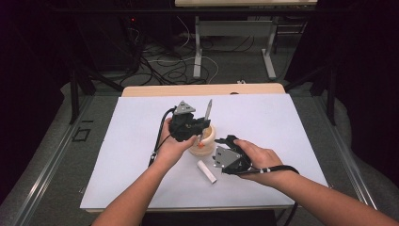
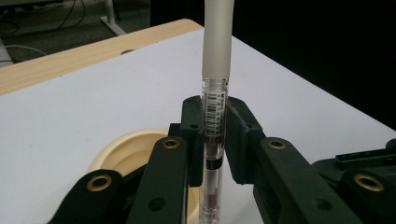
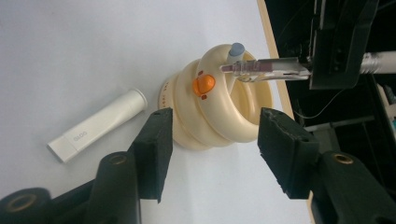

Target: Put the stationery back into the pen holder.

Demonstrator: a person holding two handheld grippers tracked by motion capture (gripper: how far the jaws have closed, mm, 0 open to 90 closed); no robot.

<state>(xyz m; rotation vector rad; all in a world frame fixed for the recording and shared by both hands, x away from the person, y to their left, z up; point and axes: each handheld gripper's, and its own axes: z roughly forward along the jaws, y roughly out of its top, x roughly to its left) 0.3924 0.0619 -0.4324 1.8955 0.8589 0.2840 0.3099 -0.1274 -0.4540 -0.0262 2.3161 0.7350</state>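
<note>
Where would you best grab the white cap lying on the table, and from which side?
Take the white cap across its round middle, from straight above: it lies flat on the sheet, clear of the cream holder, so the right tool can straddle its narrow width.

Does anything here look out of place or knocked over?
Only the white cap: it lies on its side on the white sheet, apart from the pen, which the left gripper holds upright over the cream ribbed cup. Nothing looks spilled or broken. The right gripper stands open before the cup.
</note>
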